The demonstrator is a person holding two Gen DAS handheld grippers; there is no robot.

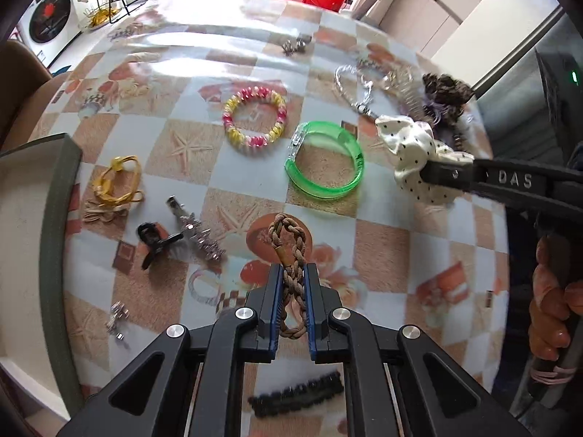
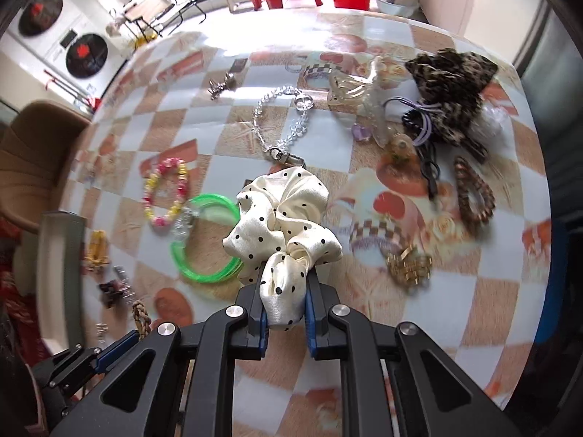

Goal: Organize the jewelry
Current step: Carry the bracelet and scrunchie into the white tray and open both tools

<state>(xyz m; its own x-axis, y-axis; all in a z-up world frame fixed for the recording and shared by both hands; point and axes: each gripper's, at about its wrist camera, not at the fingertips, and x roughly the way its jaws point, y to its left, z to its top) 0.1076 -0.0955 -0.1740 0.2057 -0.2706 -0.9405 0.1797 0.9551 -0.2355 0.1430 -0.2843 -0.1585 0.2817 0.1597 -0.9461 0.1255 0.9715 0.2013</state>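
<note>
A braided brown cord bracelet point(image 1: 289, 251) sits clamped between the blue-padded fingers of the left gripper point(image 1: 291, 273), above the desk point(image 1: 382, 247) with its glossy checkered shell-print cover. The right gripper point(image 2: 284, 284), marked "DAS", is pinched on a satiny cream polka-dot scrunchie point(image 2: 282, 218). A translucent green bangle point(image 1: 324, 160) and a pink-and-yellow beaded bracelet point(image 1: 254, 120) lie flat nearby. A grey-rimmed tray point(image 1: 54, 196) stands at the left edge.
</note>
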